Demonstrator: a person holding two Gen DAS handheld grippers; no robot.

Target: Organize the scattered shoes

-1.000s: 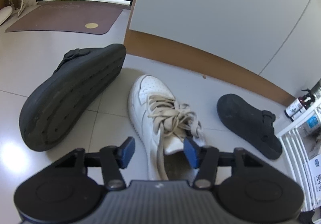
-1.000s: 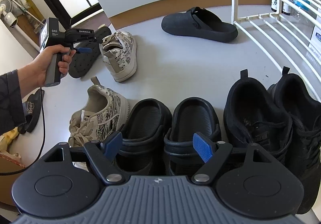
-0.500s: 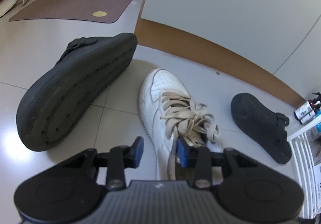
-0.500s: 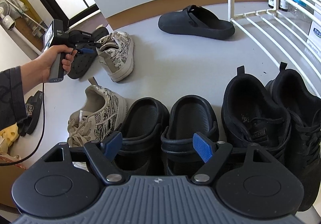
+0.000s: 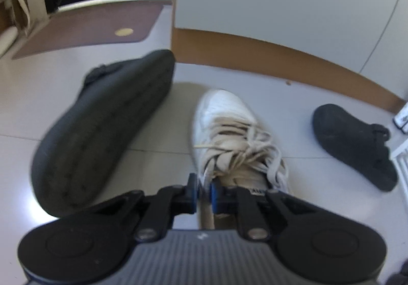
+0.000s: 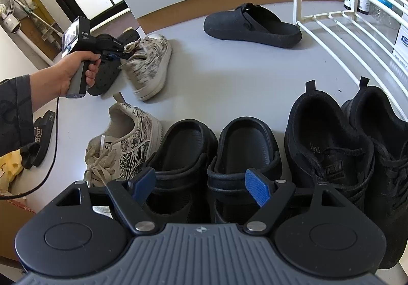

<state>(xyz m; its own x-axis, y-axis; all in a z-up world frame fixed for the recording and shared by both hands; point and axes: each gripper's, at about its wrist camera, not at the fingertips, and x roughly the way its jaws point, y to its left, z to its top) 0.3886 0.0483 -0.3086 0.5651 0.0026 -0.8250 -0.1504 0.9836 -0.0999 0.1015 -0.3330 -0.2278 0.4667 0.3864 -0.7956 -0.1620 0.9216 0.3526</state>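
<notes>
Each gripper has a grey ribbed housing at its base, flanked by two round black discs, and two black arms fixed by silver screws. The left gripper (image 5: pixel 203 194) has two black fingers with blue pads (image 5: pixel 213 195). The right gripper (image 6: pixel 201 183) has larger blue pads (image 6: pixel 257 189) with a fine textured face, and a small star-like mark sits at the middle of its ribbed housing. Seen from the right wrist camera, the left gripper has a grey pistol grip, a black body printed with white "DAS" lettering and a small screen at the back. A black cable (image 6: pixel 51 157) hangs from the grip's base. The hand (image 6: pixel 68 70) comes out of a dark patterned sleeve (image 6: pixel 15 114).
</notes>
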